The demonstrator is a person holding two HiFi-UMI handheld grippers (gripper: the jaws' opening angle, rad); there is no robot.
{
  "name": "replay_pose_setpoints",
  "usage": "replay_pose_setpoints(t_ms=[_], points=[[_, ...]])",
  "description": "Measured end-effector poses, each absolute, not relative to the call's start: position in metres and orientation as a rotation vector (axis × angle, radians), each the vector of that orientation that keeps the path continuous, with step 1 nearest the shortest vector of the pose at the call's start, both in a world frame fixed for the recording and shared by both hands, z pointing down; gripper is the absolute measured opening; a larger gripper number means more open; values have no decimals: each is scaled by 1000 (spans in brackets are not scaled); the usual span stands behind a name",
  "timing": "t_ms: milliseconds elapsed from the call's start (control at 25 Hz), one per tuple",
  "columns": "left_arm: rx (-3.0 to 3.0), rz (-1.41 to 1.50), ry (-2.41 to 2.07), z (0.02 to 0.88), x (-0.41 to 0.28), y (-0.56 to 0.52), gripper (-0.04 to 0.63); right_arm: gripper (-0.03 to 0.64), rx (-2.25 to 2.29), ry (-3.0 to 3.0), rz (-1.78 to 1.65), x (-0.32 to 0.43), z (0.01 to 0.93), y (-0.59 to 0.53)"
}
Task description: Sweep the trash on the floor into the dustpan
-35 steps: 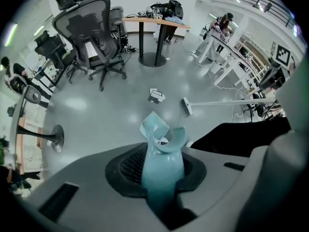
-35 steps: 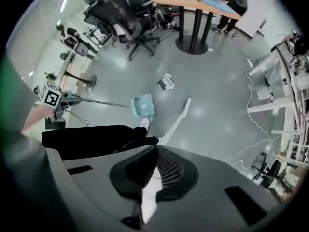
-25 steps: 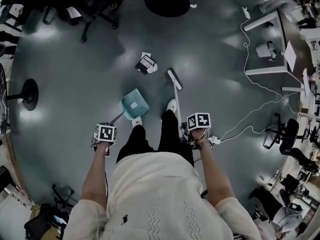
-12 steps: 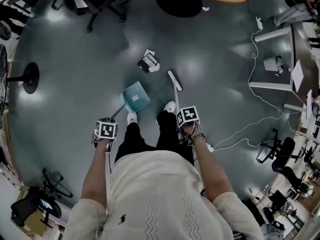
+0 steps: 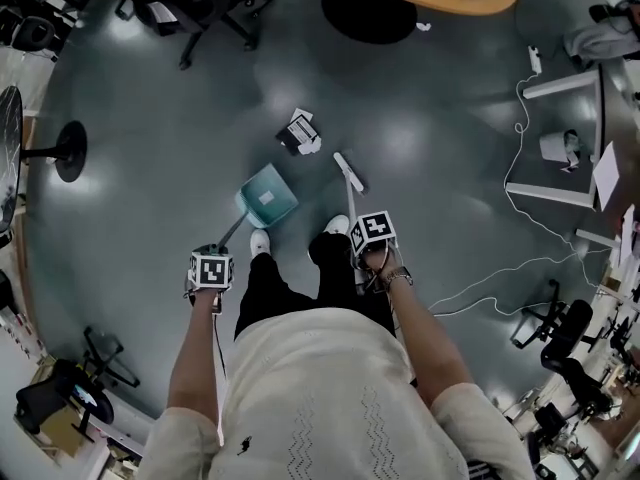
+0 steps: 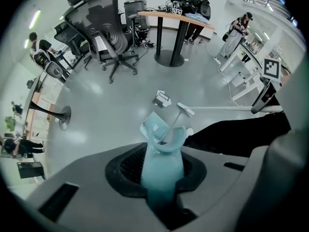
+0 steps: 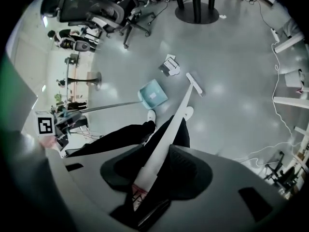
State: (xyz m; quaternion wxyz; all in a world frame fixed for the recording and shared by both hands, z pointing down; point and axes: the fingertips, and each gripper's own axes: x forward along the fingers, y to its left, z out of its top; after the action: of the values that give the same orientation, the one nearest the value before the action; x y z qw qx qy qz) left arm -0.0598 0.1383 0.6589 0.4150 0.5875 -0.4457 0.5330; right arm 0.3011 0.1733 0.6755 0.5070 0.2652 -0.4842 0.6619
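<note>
The trash point(image 5: 299, 131), a crumpled white-and-black packet, lies on the grey floor just beyond the teal dustpan point(image 5: 268, 195). My left gripper point(image 5: 213, 260) points straight down, shut on the dustpan's teal handle point(image 6: 163, 168). The pan point(image 6: 153, 125) rests on the floor below it. The white broom head point(image 5: 348, 171) sits right of the pan, close to the trash point(image 7: 170, 65). My right gripper point(image 5: 367, 253) has the white broom handle point(image 7: 166, 141) lying between its jaws. They are opening, and a dark gap shows beside the handle.
My legs and white shoes point(image 5: 260, 241) stand between the two grippers. Office chairs point(image 5: 195, 8) and a round table base point(image 5: 368, 10) stand beyond the trash. White cables point(image 5: 520, 248) and desk legs lie at the right, and a round stand base point(image 5: 71, 151) at the left.
The right gripper has shifted left, closer to my legs. The dustpan has edged a little nearer the trash. The whole view has drifted as I moved across the floor.
</note>
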Motion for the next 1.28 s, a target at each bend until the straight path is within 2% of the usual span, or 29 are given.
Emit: replay_pose_setpoints(t_ms=[240, 480, 840, 1040, 1280], points=[[1367, 1327, -1157, 656, -36, 129, 91, 169, 671, -1252, 1716, 351, 638, 136], [1368, 1273, -1161, 663, -38, 104, 91, 168, 718, -1284, 1777, 363, 609, 77], [1428, 1301, -1110, 673, -81, 51, 91, 168, 707, -1323, 1616, 307, 627, 29], [1439, 1335, -1069, 683, -116, 27, 91, 167, 711, -1295, 1684, 263, 636, 34], [1442, 1350, -1008, 714, -134, -8, 91, 167, 678, -1263, 1582, 227, 643, 56]])
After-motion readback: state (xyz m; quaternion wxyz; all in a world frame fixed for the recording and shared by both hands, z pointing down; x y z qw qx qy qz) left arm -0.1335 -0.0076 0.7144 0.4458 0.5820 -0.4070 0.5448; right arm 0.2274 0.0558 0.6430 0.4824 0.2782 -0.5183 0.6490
